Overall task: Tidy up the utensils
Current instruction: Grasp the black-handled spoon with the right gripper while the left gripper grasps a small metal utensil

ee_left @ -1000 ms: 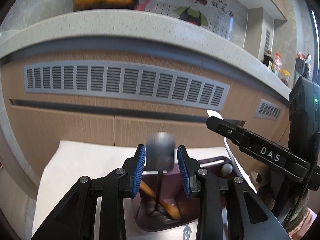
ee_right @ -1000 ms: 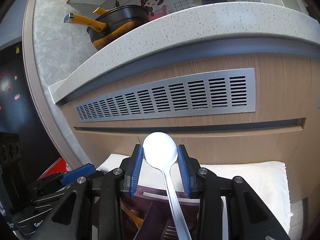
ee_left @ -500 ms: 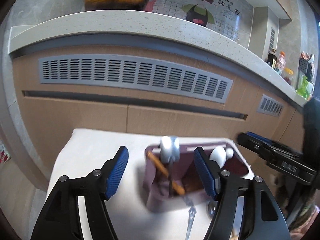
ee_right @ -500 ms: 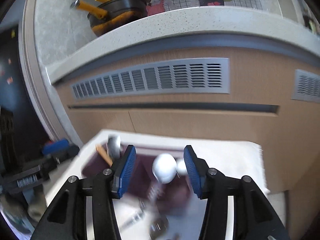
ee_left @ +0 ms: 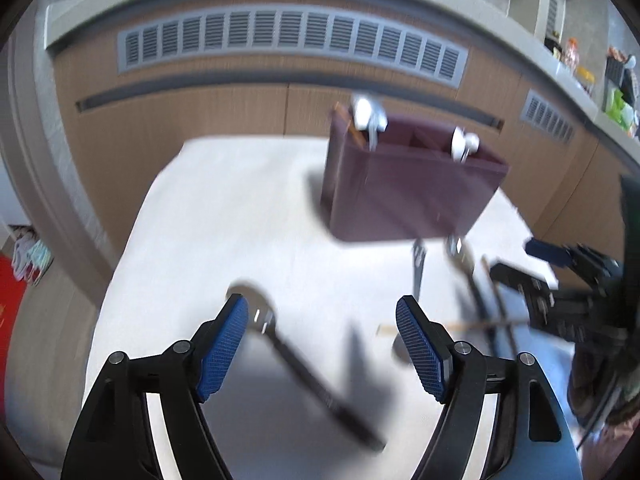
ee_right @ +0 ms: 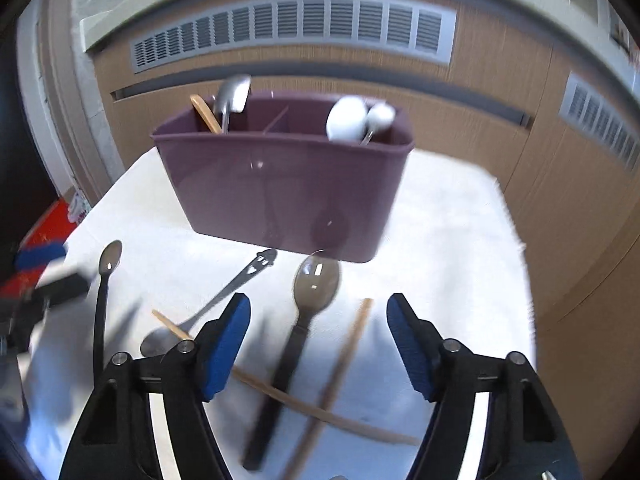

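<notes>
A purple utensil caddy (ee_right: 280, 184) stands on a white cloth (ee_right: 440, 240); it also shows in the left wrist view (ee_left: 400, 192). It holds a wooden stick and a steel spoon on its left, two white spoons (ee_right: 348, 122) on its right. In front lie a black-handled spoon (ee_right: 308, 300), a steel fork (ee_right: 236, 288), another black-handled spoon (ee_right: 105, 292) and wooden chopsticks (ee_right: 344, 364). My right gripper (ee_right: 318, 344) is open and empty above the black-handled spoon. My left gripper (ee_left: 322, 344) is open and empty above the left black-handled spoon (ee_left: 296, 364).
A wooden cabinet front with grey vents (ee_right: 288, 32) rises behind the cloth under a pale counter. A red object (ee_left: 12, 308) lies on the floor at the left. Bottles (ee_left: 572, 50) stand on the counter at the far right.
Both grippers let go of their spoons into the caddy, opened wide, and pulled back and down toward the loose utensils on the cloth.
</notes>
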Motion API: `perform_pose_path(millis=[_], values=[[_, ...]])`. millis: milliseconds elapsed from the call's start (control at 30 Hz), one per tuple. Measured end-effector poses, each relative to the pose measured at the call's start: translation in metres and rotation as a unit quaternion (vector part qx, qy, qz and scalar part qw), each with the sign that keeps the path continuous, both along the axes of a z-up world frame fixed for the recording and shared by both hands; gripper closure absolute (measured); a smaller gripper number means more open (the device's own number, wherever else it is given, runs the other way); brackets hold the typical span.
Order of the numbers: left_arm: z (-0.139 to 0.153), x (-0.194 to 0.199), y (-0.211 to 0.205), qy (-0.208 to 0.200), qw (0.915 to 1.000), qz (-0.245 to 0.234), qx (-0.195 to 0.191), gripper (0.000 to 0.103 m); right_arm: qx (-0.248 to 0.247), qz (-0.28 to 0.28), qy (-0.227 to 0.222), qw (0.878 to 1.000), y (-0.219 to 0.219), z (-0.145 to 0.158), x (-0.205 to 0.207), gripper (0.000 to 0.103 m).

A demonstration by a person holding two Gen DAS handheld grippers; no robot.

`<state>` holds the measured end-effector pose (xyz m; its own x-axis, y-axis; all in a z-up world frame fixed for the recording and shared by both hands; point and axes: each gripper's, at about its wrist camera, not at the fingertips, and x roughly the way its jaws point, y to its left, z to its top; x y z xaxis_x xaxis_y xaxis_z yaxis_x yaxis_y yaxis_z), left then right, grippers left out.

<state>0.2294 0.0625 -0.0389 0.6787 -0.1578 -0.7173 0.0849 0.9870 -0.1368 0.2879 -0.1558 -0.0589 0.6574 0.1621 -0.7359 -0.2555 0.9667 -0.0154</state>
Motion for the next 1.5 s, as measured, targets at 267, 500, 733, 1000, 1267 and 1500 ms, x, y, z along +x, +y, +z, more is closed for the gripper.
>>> perform_pose_path(millis=[267, 500, 733, 1000, 1267, 1500], values=[[-0.018, -0.021, 0.011, 0.033, 0.9994, -0.010, 0.004, 0.026, -0.010, -0.019, 0.044, 0.999, 0.006, -0.028, 0.035, 0.046], [-0.030, -0.013, 0.015, 0.063, 0.9978, -0.009, -0.019, 0.026, -0.018, -0.002, 0.058, 0.998, 0.007, -0.028, 0.033, 0.072], [-0.031, -0.005, 0.019, 0.073, 0.9962, 0.000, -0.046, 0.026, 0.003, 0.023, 0.068, 0.997, -0.004, -0.016, -0.001, 0.072], [-0.035, 0.055, 0.037, 0.140, 0.9891, 0.041, -0.023, 0.031, -0.012, 0.038, 0.028, 0.999, -0.008, 0.006, -0.051, 0.072], [-0.036, 0.076, 0.012, 0.128, 0.9906, 0.001, 0.049, 0.065, -0.014, 0.036, 0.007, 0.999, -0.010, 0.013, -0.069, 0.072], [-0.020, 0.037, 0.002, 0.070, 0.9962, -0.031, 0.043, 0.065, 0.009, 0.025, -0.002, 1.000, -0.024, 0.020, -0.072, 0.072]])
